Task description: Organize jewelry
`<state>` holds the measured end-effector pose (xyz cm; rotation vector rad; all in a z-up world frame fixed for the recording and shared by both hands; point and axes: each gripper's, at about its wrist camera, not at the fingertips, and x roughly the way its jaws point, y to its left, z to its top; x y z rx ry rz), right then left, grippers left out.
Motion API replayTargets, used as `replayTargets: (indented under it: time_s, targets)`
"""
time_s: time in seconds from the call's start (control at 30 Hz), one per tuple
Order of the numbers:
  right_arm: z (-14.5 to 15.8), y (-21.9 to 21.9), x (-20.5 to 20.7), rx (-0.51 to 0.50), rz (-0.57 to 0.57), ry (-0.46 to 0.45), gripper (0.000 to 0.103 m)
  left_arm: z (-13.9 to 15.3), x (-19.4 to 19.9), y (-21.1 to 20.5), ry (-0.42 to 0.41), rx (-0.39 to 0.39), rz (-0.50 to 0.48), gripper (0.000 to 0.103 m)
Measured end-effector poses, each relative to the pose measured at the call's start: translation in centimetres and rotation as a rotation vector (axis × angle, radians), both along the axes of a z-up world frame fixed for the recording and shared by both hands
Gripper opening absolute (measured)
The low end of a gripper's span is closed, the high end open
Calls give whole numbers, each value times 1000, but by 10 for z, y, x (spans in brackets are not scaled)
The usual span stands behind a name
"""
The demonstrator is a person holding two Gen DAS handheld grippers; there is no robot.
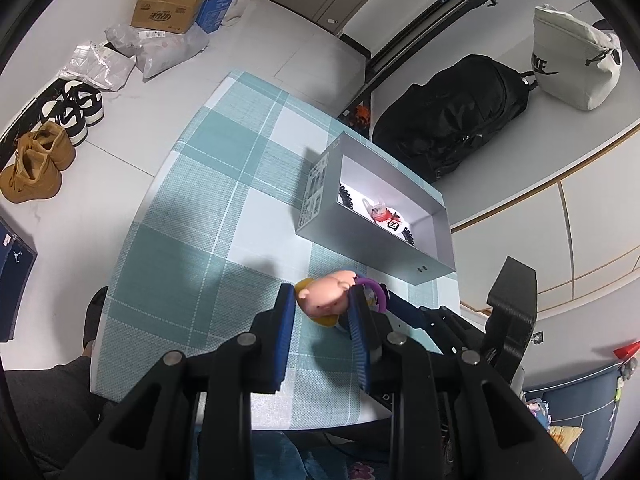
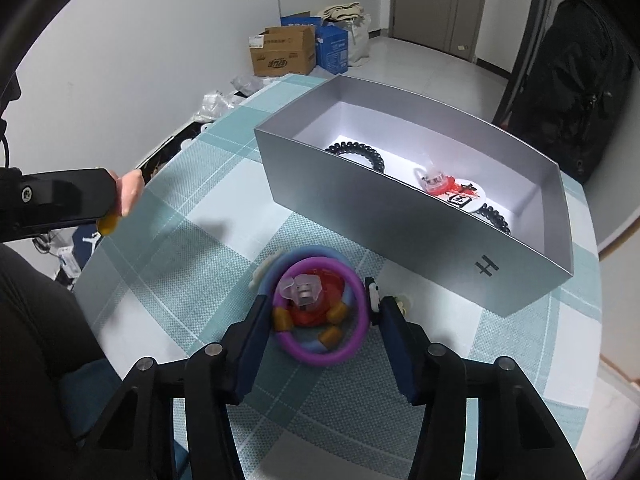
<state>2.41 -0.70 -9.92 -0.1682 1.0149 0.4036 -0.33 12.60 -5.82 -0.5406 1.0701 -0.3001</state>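
My left gripper [image 1: 322, 300] is shut on a pink pig charm [image 1: 325, 298] with a yellow part and holds it above the checked tablecloth [image 1: 192, 200]; the right wrist view shows the pig [image 2: 130, 192] in that gripper at the left. My right gripper [image 2: 320, 308] is open around a pile of jewelry on the cloth: a purple ring [image 2: 320, 312], a blue ring, and a red charm with a clear top [image 2: 308, 300]. An open grey box [image 2: 400, 220] lies beyond, holding black spiral hair ties [image 2: 360, 154], a red charm [image 2: 436, 182] and a white badge; the left wrist view shows the box too [image 1: 360, 232].
The table's right edge [image 2: 592, 320] lies close to the box. On the floor are cardboard boxes [image 1: 172, 4], plastic bags, shoes [image 1: 36, 168] and a black backpack [image 1: 452, 120]. A white Nike bag [image 1: 572, 60] sits beyond it.
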Motion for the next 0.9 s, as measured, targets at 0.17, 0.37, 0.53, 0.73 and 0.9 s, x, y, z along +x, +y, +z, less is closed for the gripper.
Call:
replayTargets:
  time_s: [0.17,0.37,0.53,0.73,0.9]
  targets:
    - [2,-13,-1,48,-35,18,52,0,0,0,-2,1,0,21]
    - [6,-30,1,133,-63,29,52,2,0,-4,-14,44,-7,21]
    - [12,-42,-1,190,-82,36,52,3,0,-9,-28,71,-14,21]
    - [20,-57,-5,261,-103,38,52,-2,3,-15,-11,79,-16,21]
    - [33,-70,-13,312,-117,19,52,-2,8,-25,-17,92,-22,21]
